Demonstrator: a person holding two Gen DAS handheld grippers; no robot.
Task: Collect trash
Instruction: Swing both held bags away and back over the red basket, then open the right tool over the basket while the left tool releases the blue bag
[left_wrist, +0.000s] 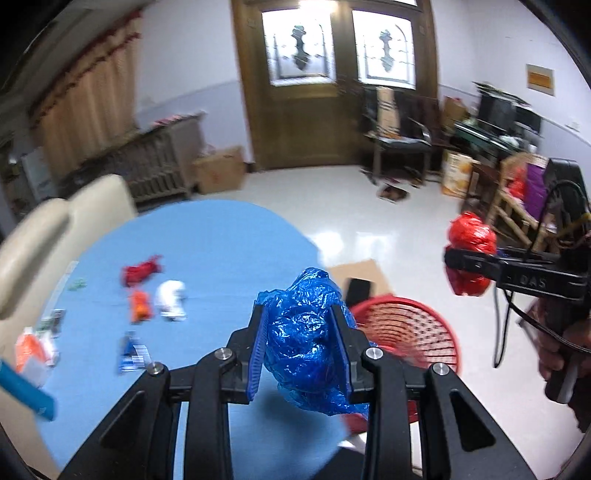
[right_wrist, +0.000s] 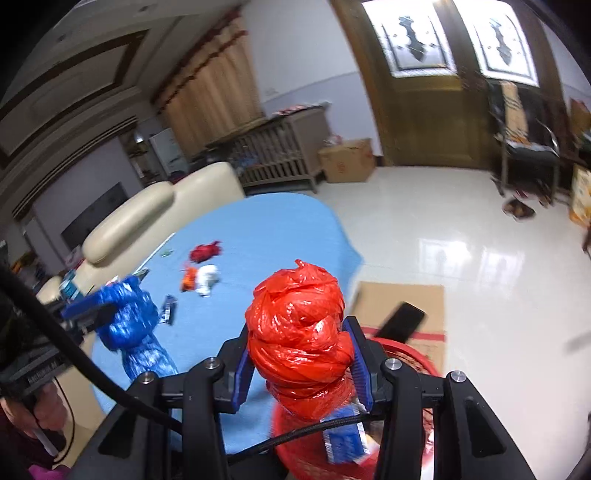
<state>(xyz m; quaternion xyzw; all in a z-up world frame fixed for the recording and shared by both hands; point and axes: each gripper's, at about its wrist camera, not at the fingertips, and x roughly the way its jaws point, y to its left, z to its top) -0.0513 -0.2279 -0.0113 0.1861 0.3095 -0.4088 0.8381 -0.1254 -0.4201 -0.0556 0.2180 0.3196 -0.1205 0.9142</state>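
Bench (left_wrist: 207, 236): blue cloth, small scraps on it.
Left tool (left_wrist: 301, 332): grasping blue bag (left_wrist: 306, 343).
Right tool (right_wrist: 301, 363): grasping red bag (right_wrist: 299, 332) over red basket (left_wrist: 413, 332).

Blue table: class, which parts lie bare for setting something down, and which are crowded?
The blue table is bare along its far rounded end and its edge toward the red basket. Crowded: the sofa-side strip, around the red scrap, white wad and wrappers.

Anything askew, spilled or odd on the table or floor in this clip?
Nothing spilled or damaged. Scraps lie on the blue table, as expected. Each tool grips a bag: left tool blue bag, right tool red bag, near the red basket.
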